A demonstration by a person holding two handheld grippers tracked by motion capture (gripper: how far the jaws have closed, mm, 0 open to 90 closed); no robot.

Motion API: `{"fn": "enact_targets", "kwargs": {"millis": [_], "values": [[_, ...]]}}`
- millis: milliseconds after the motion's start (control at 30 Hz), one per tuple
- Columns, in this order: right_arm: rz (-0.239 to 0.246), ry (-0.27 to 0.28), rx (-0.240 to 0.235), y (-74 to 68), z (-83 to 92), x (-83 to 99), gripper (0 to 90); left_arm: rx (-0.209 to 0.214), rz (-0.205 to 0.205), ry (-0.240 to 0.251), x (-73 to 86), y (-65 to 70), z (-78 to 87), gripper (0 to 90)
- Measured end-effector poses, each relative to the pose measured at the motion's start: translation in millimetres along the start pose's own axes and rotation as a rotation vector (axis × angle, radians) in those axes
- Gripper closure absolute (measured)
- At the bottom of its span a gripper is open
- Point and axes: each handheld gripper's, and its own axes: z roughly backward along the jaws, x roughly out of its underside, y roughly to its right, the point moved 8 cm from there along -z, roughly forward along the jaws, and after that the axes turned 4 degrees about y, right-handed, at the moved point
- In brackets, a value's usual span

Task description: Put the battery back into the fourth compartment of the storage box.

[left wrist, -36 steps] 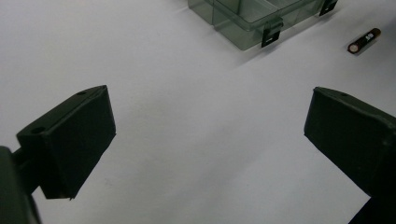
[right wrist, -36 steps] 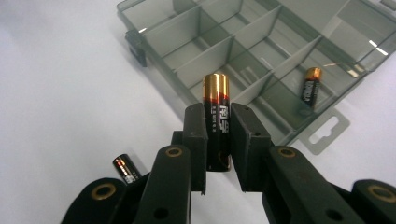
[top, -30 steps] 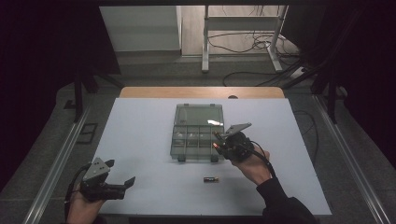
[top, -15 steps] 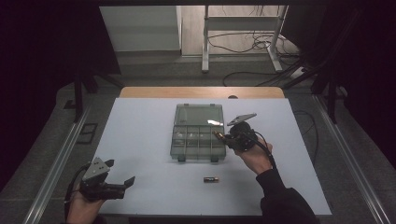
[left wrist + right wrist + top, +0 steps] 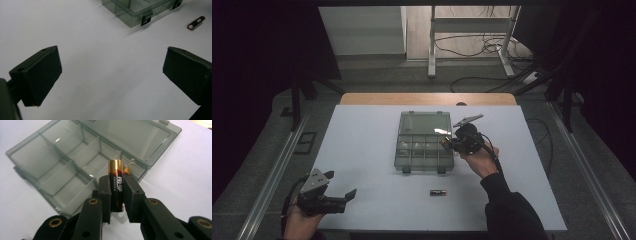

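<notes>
Left gripper point(image 5: 111, 72) over white table point(image 5: 100, 62), jaws standing wide apart, nothing between them, corner of clear compartment box point(image 5: 135, 10) at top, one battery point(image 5: 196, 22) lying near it

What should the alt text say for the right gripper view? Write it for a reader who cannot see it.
The right gripper clamps a black and gold battery upright between its two black jaws, above an open clear plastic organizer box with divided compartments. The box sits on a white table, its lid folded back flat.

Dim room around a lit white rectangular table point(image 5: 362, 150); the clear grey plastic compartment box point(image 5: 75, 157) looks slightly blurred, perhaps by motion.
</notes>
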Motion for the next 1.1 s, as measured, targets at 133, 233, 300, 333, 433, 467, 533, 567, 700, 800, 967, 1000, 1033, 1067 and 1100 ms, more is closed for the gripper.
{"fn": "enact_targets", "kwargs": {"millis": [133,233,300,333,433,467,533,567,700,800,967,1000,1033,1067,1100], "values": [[-0.004,-0.006,0.009,2.9,-6.9,-2.4,76.4,0.0,-0.001,0.001,0.0,0.0,0.1,2.6],[-0.01,-0.006,0.009,4.1,-11.7,-5.0,76.4,0.0,-0.002,0.004,-0.3,-0.2,0.3,2.7],[-0.01,-0.013,0.014,4.5,-15.3,-6.2,76.4,0.0,-0.002,0.004,-0.2,-0.4,0.3,2.7],[-0.011,-0.014,0.014,4.6,-17.3,-6.9,76.3,0.0,-0.002,0.003,-0.1,-0.3,0.3,2.7],[-0.008,-0.026,0.026,6.0,-24.0,-7.1,76.4,0.0,-0.003,0.004,-0.2,-0.2,0.3,2.7],[-0.009,-0.032,0.029,6.4,-26.3,-6.7,76.4,0.001,-0.002,0.004,-0.2,-0.2,0.4,2.7],[-0.01,-0.042,0.03,6.8,-31.0,-5.9,76.4,0.001,-0.002,0.004,-0.2,-0.3,0.2,2.7],[-0.007,-0.045,0.035,7.0,-32.9,-5.5,76.4,0.001,-0.002,0.004,-0.2,-0.3,0.2,2.7],[-0.01,-0.061,0.041,7.8,-39.3,-4.1,76.3,0.0,-0.004,0.005,-0.4,-0.2,0.3,2.7],[-0.007,-0.076,0.048,9.0,-44.8,-1.7,76.2,-0.001,-0.005,0.005,-0.4,-0.1,0.3,2.7],[-0.012,-0.096,0.047,8.5,-52.6,2.3,75.3,-0.002,-0.006,0.005,-0.4,-0.1,0.3,2.7],[-0.01,-0.097,0.048,7.9,-53.4,2.8,74.3,-0.002,-0.006,0.006,-0.5,-0.2,0.3,2.7],[-0.007,-0.088,0.051,7.9,-53.3,2.0,73.0,-0.002,-0.006,0.006,-0.5,-0.2,0.4,2.7],[-0.009,-0.078,0.052,7.8,-52.1,0.8,72.7,-0.002,-0.006,0.006,-0.5,-0.3,0.4,2.7],[-0.012,-0.068,0.049,7.5,-50.3,-0.5,71.5,-0.002,-0.007,0.006,-0.5,-0.3,0.4,2.7]]}}
